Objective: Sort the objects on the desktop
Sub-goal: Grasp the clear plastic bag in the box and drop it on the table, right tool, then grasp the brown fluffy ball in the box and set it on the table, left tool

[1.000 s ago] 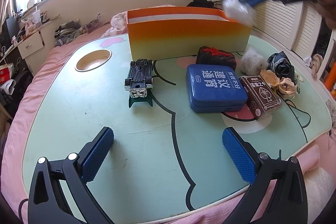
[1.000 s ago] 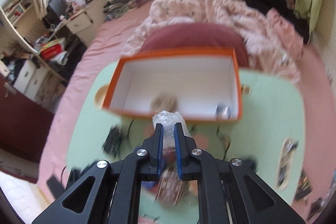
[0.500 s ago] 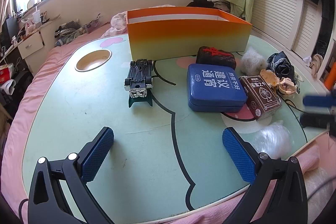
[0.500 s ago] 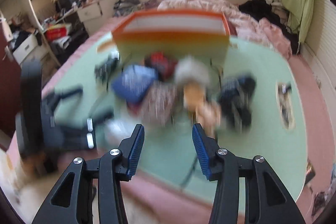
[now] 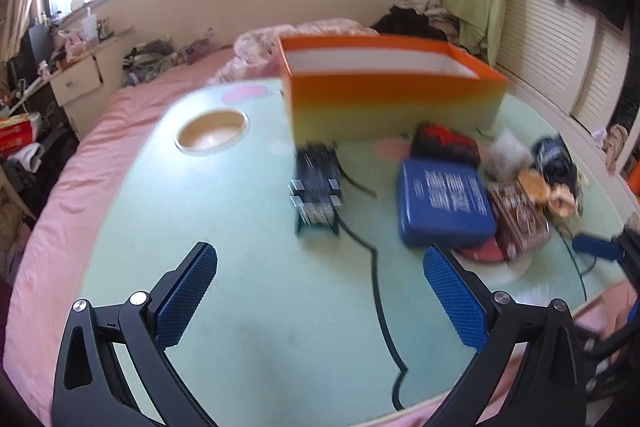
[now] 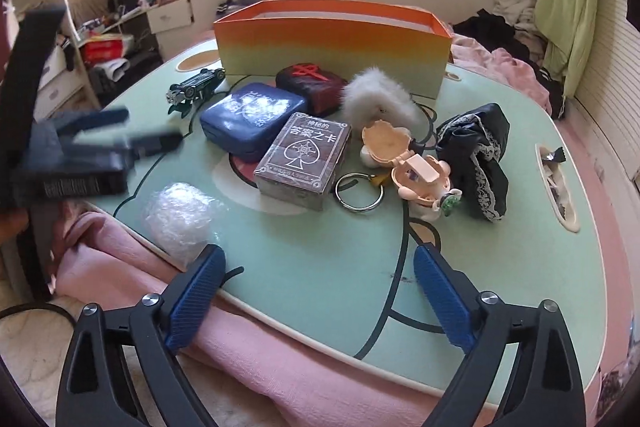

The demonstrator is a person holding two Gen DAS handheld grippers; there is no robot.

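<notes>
Both tools are empty right now. The left hand-held gripper point(image 5: 320, 291) is spread wide above the green counter point(image 5: 248, 227), and nothing is sitting between its blue pads. The right hand-held gripper point(image 6: 316, 291) is wide too, hanging over the near edge of the counter.

The orange box point(image 6: 332, 43) is standing at the back of the counter. In front of it the things are waiting in a bunch: a toy car point(image 6: 196, 89), a blue case point(image 6: 252, 119), a dark red pouch point(image 6: 312, 87), a white fluffy ball point(image 6: 380, 99), a brown card box point(image 6: 304, 159), a peach toy with a key ring point(image 6: 404, 163) and a black lacy cloth point(image 6: 480, 155). A clear crinkly bag point(image 6: 178, 219) is lying near the counter's edge, just ahead of the right tool's left pad.

I think this is the picking-a-thing step. The crinkly bag looks closest for the right tool. It is soft and light, so it could slip; the pads need to go down on both sides of it and squeeze gently.

The right view is sharp and is showing the bag, the key ring and the words on the card box. The left view is blurry, but it is looking a little into the orange box's white inside point(image 5: 380, 61). It also shows the round cup hole point(image 5: 210, 135) in the counter well.
</notes>
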